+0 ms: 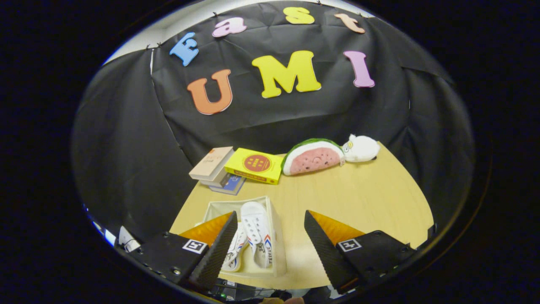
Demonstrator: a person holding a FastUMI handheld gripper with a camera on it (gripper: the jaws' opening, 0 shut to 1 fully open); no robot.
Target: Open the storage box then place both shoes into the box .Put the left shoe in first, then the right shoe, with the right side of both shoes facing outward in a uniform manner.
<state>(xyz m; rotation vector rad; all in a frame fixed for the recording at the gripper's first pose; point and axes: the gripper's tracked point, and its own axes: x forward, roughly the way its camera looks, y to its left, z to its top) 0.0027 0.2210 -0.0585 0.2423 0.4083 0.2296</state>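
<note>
Shoes first: both white canvas shoes [253,240] lie side by side in the open pale fabric storage box [278,236] on the wooden bench [358,198], just ahead of my left finger. My jaws [270,249] stand wide apart, gripping nothing. Risk, as I judge it: my left finger hangs over the box rim, so a careless move could drag it or tip a shoe from its uniform facing.

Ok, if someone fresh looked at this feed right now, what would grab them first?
Probably the white shoes lying in the open storage box, just ahead of the open gripper, whose fingers hold nothing. Next, the watermelon plush at the table's far side, beside a white plush toy, with a yellow book to their left.
</note>
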